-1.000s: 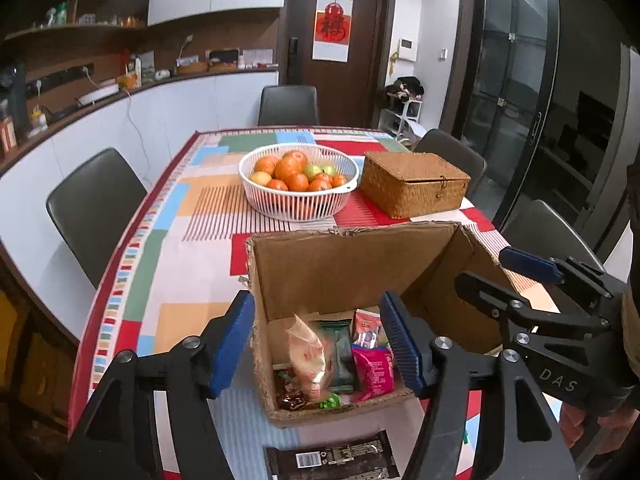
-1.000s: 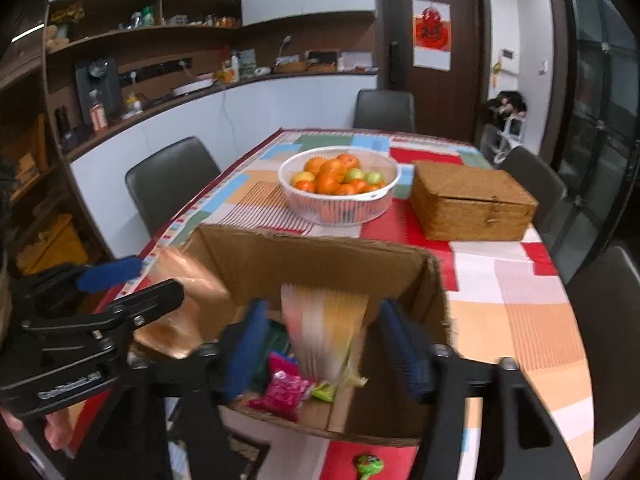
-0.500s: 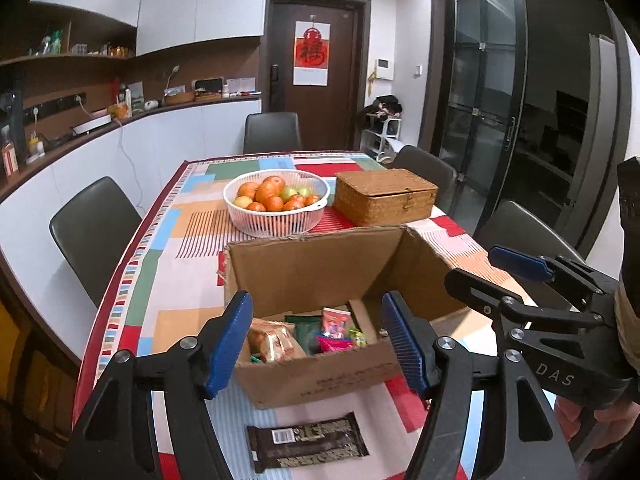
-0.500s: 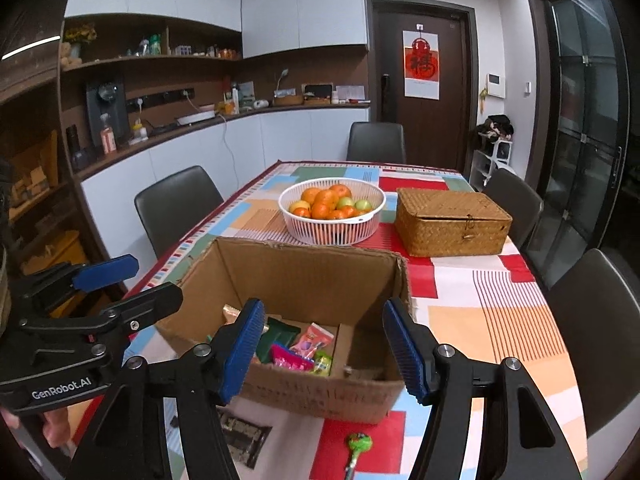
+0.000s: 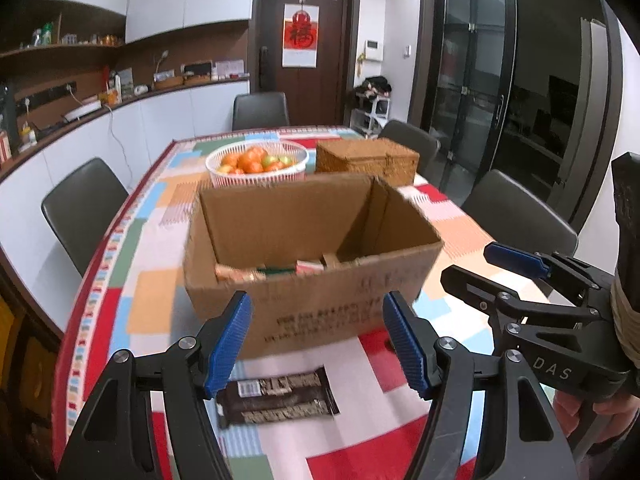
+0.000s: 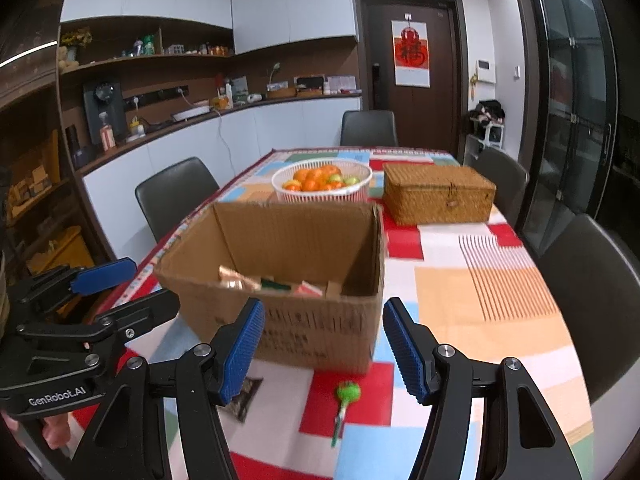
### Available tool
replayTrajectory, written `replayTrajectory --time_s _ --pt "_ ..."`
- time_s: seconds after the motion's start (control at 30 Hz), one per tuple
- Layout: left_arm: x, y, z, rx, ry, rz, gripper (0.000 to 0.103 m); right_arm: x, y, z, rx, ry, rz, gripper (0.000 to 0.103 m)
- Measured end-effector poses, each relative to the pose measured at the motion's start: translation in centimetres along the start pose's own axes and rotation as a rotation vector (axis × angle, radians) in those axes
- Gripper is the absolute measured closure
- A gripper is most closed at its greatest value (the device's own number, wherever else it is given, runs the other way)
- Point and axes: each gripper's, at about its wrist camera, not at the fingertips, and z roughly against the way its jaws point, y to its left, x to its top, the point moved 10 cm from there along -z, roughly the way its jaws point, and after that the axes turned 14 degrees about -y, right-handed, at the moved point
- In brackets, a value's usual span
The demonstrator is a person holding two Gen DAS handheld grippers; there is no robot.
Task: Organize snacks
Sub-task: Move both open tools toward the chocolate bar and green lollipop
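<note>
An open cardboard box (image 5: 312, 292) stands on the patchwork tablecloth, with several snack packets (image 5: 240, 274) lying low inside it. In front of the box lies a dark chocolate bar (image 5: 280, 396). My left gripper (image 5: 318, 320) hangs open just above that bar, short of the box's front wall, with nothing between its blue pads. In the right wrist view a green lollipop (image 6: 347, 392) lies on the cloth before the box (image 6: 280, 320). My right gripper (image 6: 322, 328) is open and empty above it. Each gripper shows in the other's view, the right one (image 5: 472, 264) and the left one (image 6: 154, 284).
Behind the box stand a white basket of oranges (image 5: 258, 162) and a lidded wicker box (image 5: 368, 158). Dark chairs (image 5: 80, 208) (image 6: 592, 300) line both long sides of the table. A counter with shelves runs along the left wall.
Both grippers have drawn back from over the box toward the near table edge. A pale packet seen between the right fingers a second ago is gone from there. The chocolate bar and lollipop have come into view.
</note>
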Motion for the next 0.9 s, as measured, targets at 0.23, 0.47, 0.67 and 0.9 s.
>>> replayTrajectory --time_s 0.23,0.47,0.67,0.9 --pt "-3.5 -0.4 -1.3 0.007 0.074 -0.011 0.036 -4.2 -0.8 -0.6 0.001 0.087 -0.013 0.04" --pt "-7.2 -0.4 -2.9 0.015 0.15 -0.009 0.036 -7.9 -1.5 -1.9 -0.006 0.169 -0.025 0.041" --pt "-9.1 -0.7 -4.6 0.012 0.202 -0.005 0.036 -10.0 -2.3 -3.4 -0.021 0.224 -0.037 0.041" --pt "-10.8 -1.1 -6.9 0.013 0.26 -0.015 0.036 -12.3 -3.2 -5.9 -0.013 0.298 -0.087 0.052"
